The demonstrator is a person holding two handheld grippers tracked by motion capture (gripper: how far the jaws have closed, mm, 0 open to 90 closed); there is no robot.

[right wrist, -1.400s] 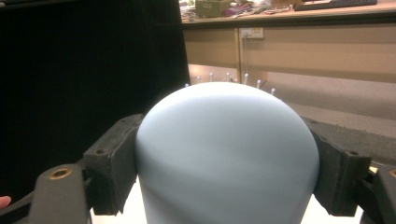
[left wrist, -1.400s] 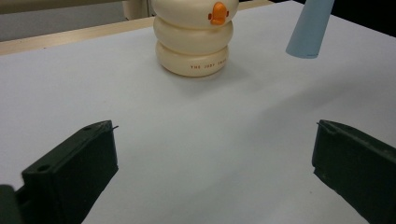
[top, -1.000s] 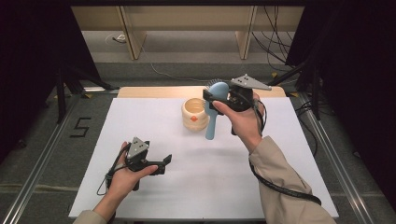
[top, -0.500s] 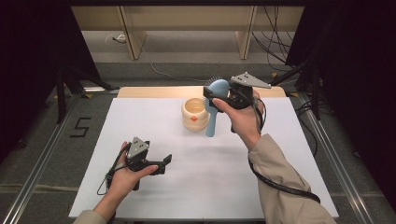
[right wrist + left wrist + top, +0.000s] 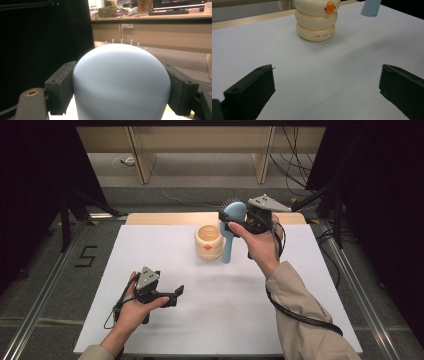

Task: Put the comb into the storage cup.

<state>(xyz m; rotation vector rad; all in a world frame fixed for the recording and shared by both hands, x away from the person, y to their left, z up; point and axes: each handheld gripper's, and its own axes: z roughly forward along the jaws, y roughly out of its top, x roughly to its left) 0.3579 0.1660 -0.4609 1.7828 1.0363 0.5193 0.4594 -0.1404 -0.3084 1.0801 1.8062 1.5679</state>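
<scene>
The white table (image 5: 150, 245) spreads out in front of you, and everything here can be placed from the cream ringed cup (image 5: 208, 242) that stands upright on its far middle part. That cup is a stack of three rounded rings with a small orange beak (image 5: 329, 7) on the side turned toward you and a line of small print around its bottom ring; the print is too small to read.

Just to the right of the cup you hold the blue hairbrush (image 5: 232, 232) upright, its handle pointing down and ending just beside the cup's base. Your right gripper (image 5: 246, 222) is clamped across the brush's rounded head, well above the cup's rim: in the right gripper view the black jaws press against both sides of the smooth blue back (image 5: 122, 82), and a few pale bristle tips stick up behind its top edge. In the left gripper view the bottom end of the handle (image 5: 370, 7) shows to the right of the cup; whether it touches the table I cannot tell.

Your left gripper (image 5: 170, 294) rests low over the table, well apart from the cup, nearer to you and to the cup's left. Its jaws stand wide apart with nothing between them, pointing toward the cup.
</scene>
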